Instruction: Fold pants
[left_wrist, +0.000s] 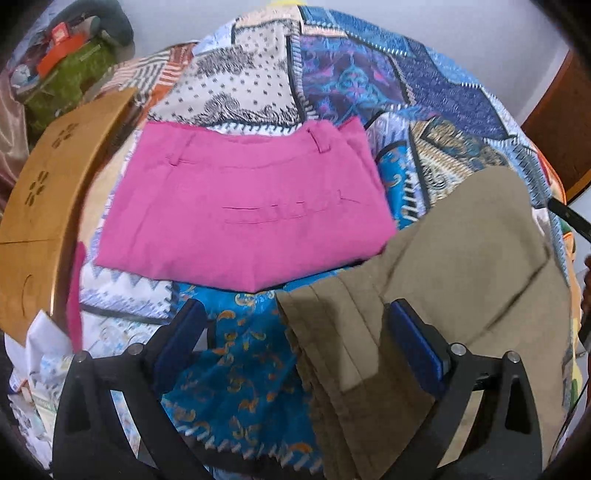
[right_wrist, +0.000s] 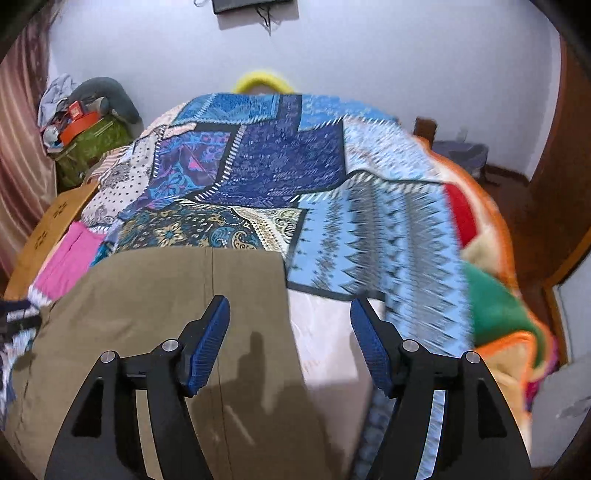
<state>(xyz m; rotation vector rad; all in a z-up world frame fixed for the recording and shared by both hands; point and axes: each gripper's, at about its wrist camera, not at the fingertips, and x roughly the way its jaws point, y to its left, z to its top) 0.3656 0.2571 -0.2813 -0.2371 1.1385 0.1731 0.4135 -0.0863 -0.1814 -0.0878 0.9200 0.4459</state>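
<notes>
My left tongs (left_wrist: 295, 314) stood open above the bed, nothing between their blue pads (left_wrist: 181, 332), with one finger over the turquoise patch of the patchwork bedspread (left_wrist: 369, 74) and the other over the olive-brown pants (left_wrist: 461, 258). Those pants lay folded on the bedspread at the near right of my left view, their layered edges running toward me. Just beyond them, touching or nearly touching at one corner, the pink pants (left_wrist: 243, 206) lay folded flat with the waistband at the far side and a back pocket slit showing. A wooden board (left_wrist: 40, 199) with flower cut-outs sat along the left edge of the bed. My right tongs (right_wrist: 290, 317) were open too, gripping nothing; their left finger hung over the olive-brown pants (right_wrist: 166, 288), the right one over pale sheet and blue-patterned cover. The pink pants (right_wrist: 70, 258) peeked out at the far left, and a striped blanket (right_wrist: 495, 266) was bunched at the right.
</notes>
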